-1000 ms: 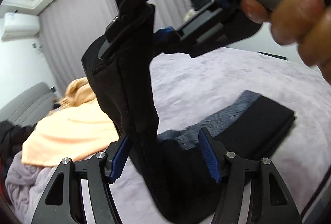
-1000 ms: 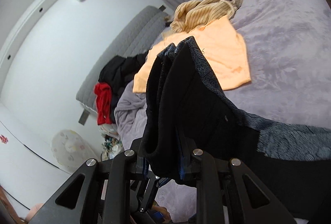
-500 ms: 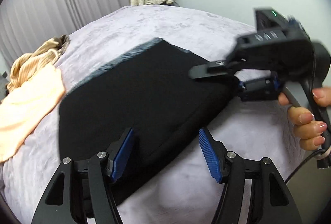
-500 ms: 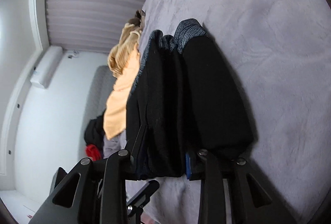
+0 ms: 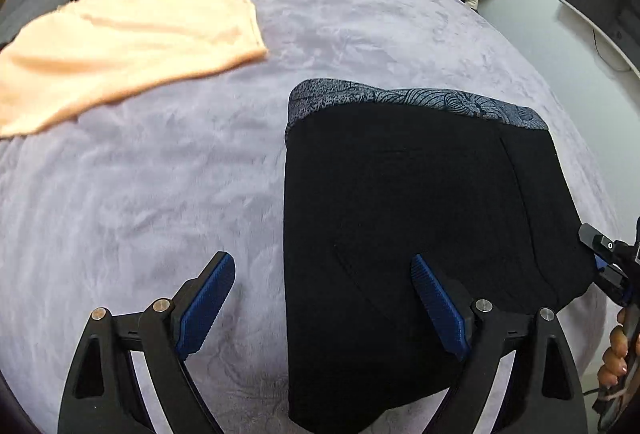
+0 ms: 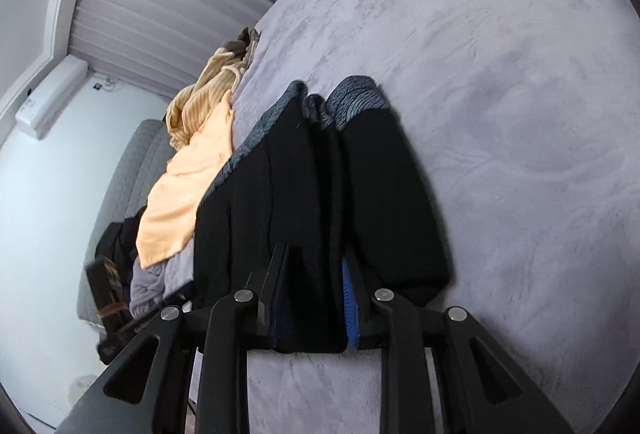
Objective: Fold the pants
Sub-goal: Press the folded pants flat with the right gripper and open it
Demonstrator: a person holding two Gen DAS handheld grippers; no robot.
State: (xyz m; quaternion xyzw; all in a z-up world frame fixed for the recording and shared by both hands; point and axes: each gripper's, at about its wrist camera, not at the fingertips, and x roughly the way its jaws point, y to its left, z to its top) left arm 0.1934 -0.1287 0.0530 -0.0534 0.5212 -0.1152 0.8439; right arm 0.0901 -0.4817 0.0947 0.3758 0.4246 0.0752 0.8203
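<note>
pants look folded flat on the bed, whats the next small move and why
Probably open the right gripper and draw it back. The black folded pants with the grey patterned waistband lie flat on the lilac plush bedspread, and the left gripper, whose jaws have just been opening, is spread wide and grips nothing. Only the right one pinches the fabric edge.

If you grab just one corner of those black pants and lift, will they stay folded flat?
Probably not. The black pants are soft cloth in loose stacked layers, visible at the right gripper, so they'd likely droop and unfold. They look light and unlikely to slip from the ridged fingers.
</note>
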